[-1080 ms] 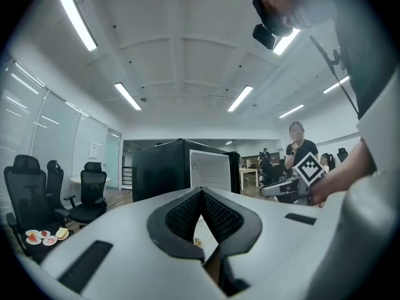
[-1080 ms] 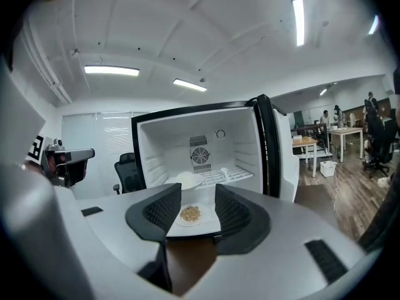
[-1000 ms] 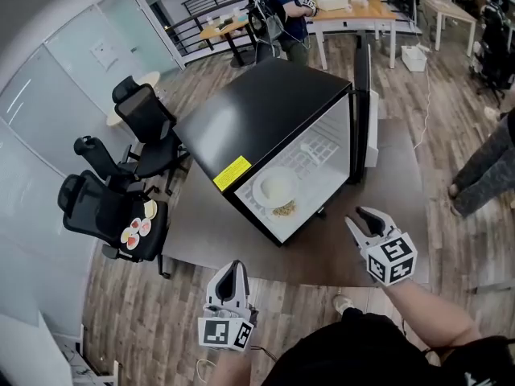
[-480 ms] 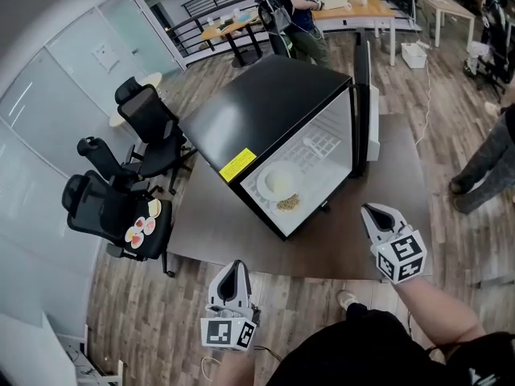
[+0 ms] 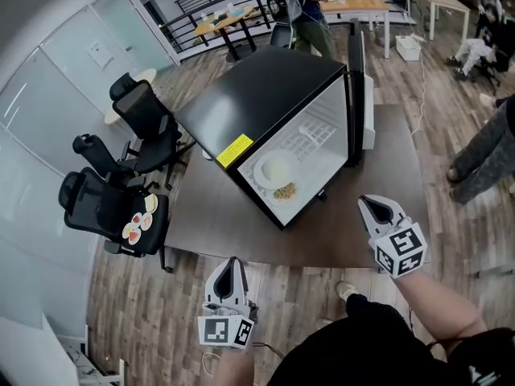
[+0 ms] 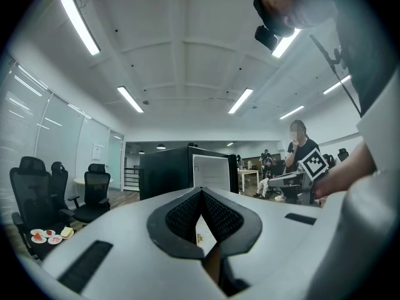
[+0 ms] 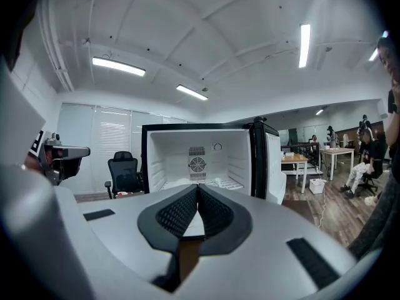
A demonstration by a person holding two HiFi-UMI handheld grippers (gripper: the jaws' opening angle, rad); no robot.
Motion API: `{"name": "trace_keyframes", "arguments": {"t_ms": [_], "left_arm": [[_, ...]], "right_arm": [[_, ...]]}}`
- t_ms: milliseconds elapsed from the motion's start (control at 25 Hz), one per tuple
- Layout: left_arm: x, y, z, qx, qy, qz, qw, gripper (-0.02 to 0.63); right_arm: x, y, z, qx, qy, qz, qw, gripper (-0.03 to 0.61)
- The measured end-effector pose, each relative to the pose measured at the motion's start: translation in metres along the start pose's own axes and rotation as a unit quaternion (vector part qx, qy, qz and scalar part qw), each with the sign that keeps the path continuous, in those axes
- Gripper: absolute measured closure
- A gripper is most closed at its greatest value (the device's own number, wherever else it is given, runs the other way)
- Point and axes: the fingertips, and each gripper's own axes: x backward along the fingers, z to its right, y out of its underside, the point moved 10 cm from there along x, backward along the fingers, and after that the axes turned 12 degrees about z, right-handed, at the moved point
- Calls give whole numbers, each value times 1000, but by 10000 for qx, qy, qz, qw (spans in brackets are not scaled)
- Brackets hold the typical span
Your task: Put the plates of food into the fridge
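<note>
The left gripper (image 5: 232, 264) was clenched, its jaws meeting at the tips with nothing between them, as its own view confirmed (image 6: 201, 192). The right gripper (image 5: 372, 204) was likewise closed and empty, pads pressed together (image 7: 198, 189), and pointed toward the open fridge (image 5: 265, 103). Both hung near the table's (image 5: 386, 167) front edge, touching nothing. The black fridge stood on that dark table with its door (image 5: 356, 87) swung wide. Inside its white compartment lay a white plate (image 5: 274, 169) carrying pale food, and just in front of it, nearer the opening, a heap of brownish food (image 5: 284, 191) whose dish could not be made out. Another plate of food (image 5: 137, 225), with red and pale pieces, rested on the seat of a black office chair (image 5: 100, 207) to the left, well apart from the fridge. The floor (image 5: 161, 320) was wood plank, and a person (image 5: 304, 2) stood by wooden desks (image 5: 366, 2) at the back of the office.
</note>
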Motion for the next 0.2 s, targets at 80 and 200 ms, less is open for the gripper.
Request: {"name": "trace_keyframes", "arguments": {"t_ms": [80,200], "left_arm": [[5,0,-1,20,5,15,10000,611],[12,-2,-3,34,34,49,10000,611]], "right_arm": [[3,-1,-4,4,18,8,10000,569],[8,-3,-12,23,40,29,10000,569]]}}
